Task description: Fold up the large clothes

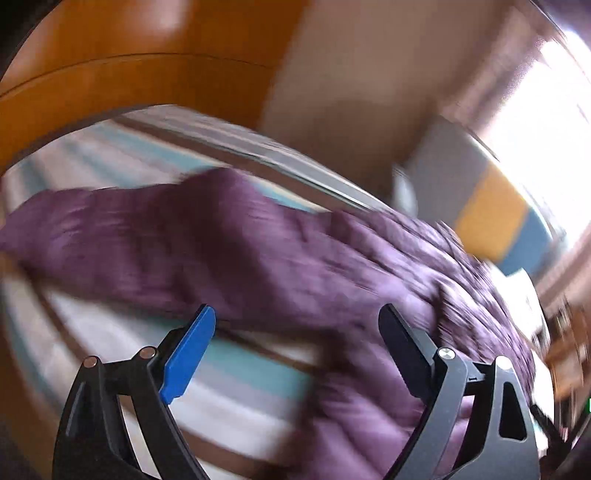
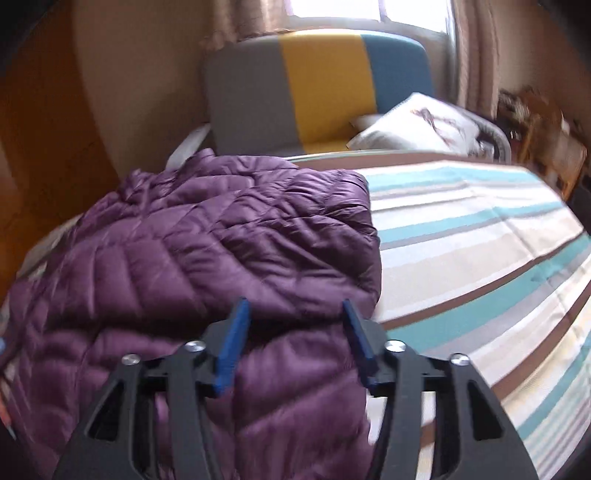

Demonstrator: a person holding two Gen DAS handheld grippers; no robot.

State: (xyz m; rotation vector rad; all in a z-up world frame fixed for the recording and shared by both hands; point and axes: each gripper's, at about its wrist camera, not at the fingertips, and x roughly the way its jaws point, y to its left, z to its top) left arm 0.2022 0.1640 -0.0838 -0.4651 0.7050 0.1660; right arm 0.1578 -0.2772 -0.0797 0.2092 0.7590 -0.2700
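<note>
A purple quilted puffer jacket [image 2: 207,243] lies folded over on a striped bedspread [image 2: 480,236]. In the left wrist view, which is motion-blurred, the jacket [image 1: 258,251] stretches across the bed [image 1: 110,158]. My left gripper [image 1: 297,321] is open and empty, just above the jacket's near edge. My right gripper [image 2: 293,314] is open and empty, its fingertips [image 2: 240,310] over the jacket's near right part.
A grey, yellow and blue chair [image 2: 317,85] stands beyond the bed with a white cushion [image 2: 417,125] beside it. An orange wooden wall [image 1: 129,74] is at the left. A bright window [image 2: 332,7] with curtains is behind. Cluttered furniture [image 2: 543,125] sits at the right.
</note>
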